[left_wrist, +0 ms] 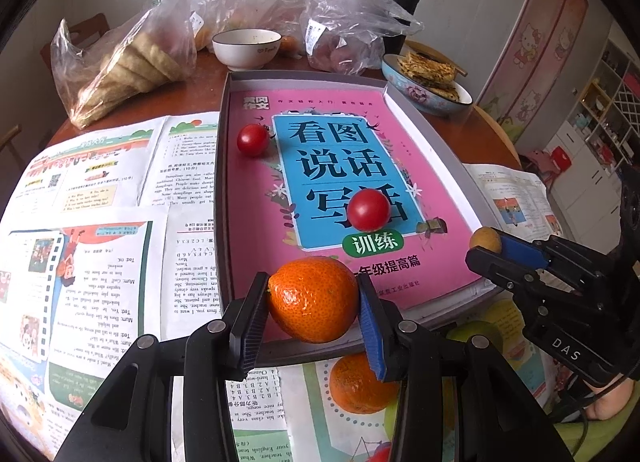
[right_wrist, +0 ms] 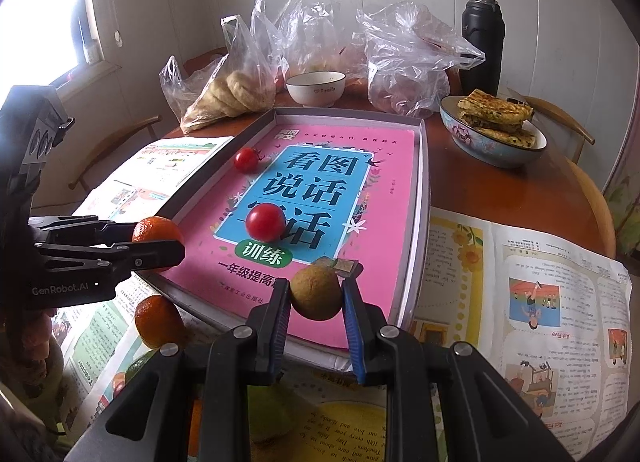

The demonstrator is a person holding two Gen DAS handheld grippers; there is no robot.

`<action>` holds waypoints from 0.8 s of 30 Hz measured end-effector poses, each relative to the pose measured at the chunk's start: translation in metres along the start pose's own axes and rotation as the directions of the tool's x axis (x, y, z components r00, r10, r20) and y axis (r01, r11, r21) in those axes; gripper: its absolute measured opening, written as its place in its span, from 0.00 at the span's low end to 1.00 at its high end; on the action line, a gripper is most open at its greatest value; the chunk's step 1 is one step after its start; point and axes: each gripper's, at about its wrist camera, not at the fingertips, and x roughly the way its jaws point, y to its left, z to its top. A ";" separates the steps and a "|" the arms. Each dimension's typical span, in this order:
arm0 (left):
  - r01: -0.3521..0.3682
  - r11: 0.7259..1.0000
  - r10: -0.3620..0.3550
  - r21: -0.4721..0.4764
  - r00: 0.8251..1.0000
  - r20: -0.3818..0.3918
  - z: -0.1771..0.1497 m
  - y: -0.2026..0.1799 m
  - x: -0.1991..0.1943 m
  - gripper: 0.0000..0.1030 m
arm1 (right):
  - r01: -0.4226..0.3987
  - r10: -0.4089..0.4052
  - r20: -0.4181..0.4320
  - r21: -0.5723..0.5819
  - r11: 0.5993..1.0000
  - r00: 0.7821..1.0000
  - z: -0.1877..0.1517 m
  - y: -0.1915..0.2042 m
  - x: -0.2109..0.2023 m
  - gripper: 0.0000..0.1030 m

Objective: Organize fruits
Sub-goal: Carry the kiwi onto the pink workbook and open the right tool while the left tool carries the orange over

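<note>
The left gripper [left_wrist: 314, 302] is holding an orange mandarin [left_wrist: 313, 299], its jaws clamped on the fruit's two sides, above the near edge of a shallow grey tray [left_wrist: 224, 165]. The right gripper [right_wrist: 316, 302] is holding a small brownish-yellow round fruit [right_wrist: 316, 293], its jaws likewise pressing on it from both sides, over the tray's near right corner. In the left wrist view that same gripper is showing at the right, with the small fruit at its tip just beyond the tray's right edge.

A pink book [left_wrist: 340, 181] with a blue panel is lying flat in the tray and filling most of it. Two cherry tomatoes are resting on the book: one [left_wrist: 253, 140] near the tray's far left corner, the other [left_wrist: 368, 209] nearer the middle. A second mandarin [left_wrist: 362, 384] is sitting on the printed sheets [left_wrist: 100, 262] that are covering the near part of the round wooden bench [right_wrist: 520, 189], just outside the tray's near edge, with a greenish fruit [right_wrist: 138, 368] beside it, partly hidden.

Along the far edge of the bench, clear plastic bags [right_wrist: 404, 61] of food, a white bowl [left_wrist: 246, 49], a blue patterned bowl [right_wrist: 492, 145] of pancake slices and a black flask [right_wrist: 482, 41] are standing.
</note>
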 end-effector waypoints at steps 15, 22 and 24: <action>-0.011 1.000 0.011 -0.002 1.000 -0.025 0.000 0.001 0.014 0.42 | 0.025 -0.024 -0.039 0.009 1.000 0.999 0.000 -0.005 0.015 0.26; -0.016 1.000 0.016 0.004 1.000 -0.023 0.000 0.000 0.015 0.42 | 0.043 -0.043 -0.050 0.008 0.999 0.998 -0.002 -0.004 0.019 0.26; -0.018 1.000 0.018 0.004 1.000 -0.023 0.000 0.000 0.015 0.42 | 0.049 -0.049 -0.055 0.005 0.999 0.997 -0.002 -0.004 0.020 0.26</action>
